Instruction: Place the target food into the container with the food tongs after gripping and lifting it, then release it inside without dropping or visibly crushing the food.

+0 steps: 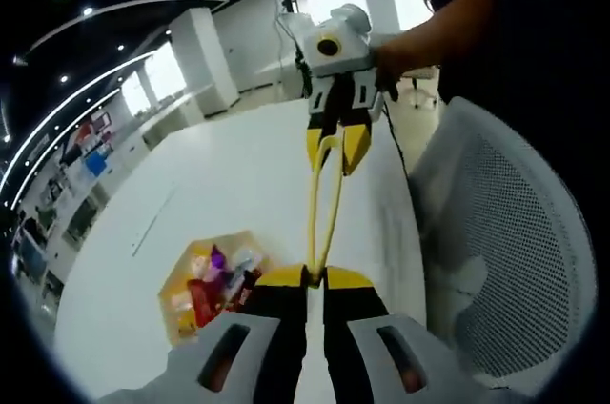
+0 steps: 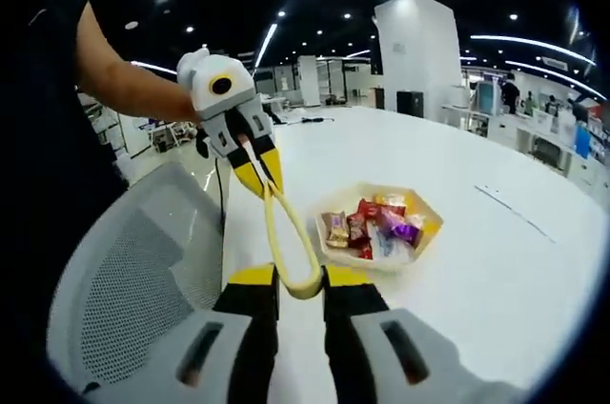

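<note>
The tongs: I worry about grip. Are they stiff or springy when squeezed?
Probably springy: the tongs are a thin yellow loop whose two arms bow apart. They look light. Held by both the left gripper and right gripper, they could twist.

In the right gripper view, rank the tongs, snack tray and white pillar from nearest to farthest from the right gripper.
1. Tongs: between the right gripper's jaws.
2. Snack tray: on the table, just right of it.
3. White pillar: far back across the room.
</note>
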A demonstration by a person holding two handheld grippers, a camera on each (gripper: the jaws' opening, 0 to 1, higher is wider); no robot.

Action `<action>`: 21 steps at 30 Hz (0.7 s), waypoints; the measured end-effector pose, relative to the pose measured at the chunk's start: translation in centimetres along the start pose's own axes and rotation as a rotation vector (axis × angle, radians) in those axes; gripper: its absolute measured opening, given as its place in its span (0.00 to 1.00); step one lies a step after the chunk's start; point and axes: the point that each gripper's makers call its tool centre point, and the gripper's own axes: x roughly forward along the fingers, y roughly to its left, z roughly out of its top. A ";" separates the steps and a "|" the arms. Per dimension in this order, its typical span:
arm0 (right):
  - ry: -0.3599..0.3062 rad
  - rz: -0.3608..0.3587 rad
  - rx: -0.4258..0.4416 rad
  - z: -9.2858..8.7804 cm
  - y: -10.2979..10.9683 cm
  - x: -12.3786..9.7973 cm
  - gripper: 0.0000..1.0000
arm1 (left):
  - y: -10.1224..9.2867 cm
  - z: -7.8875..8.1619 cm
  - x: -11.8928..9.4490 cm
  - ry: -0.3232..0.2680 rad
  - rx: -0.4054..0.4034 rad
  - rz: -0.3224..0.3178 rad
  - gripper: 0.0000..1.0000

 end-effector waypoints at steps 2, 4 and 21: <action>0.028 -0.001 0.028 -1.1 0.2 0.3 0.16 | -0.4 -0.7 0.7 0.018 -0.001 -0.006 0.00; 0.041 -0.004 0.036 -2.2 0.3 0.7 0.16 | -0.8 -1.6 1.5 0.040 0.004 -0.016 0.00; 0.150 -0.110 0.117 -7.9 -1.9 2.1 0.20 | -1.6 -5.8 5.6 0.136 -0.012 -0.019 0.00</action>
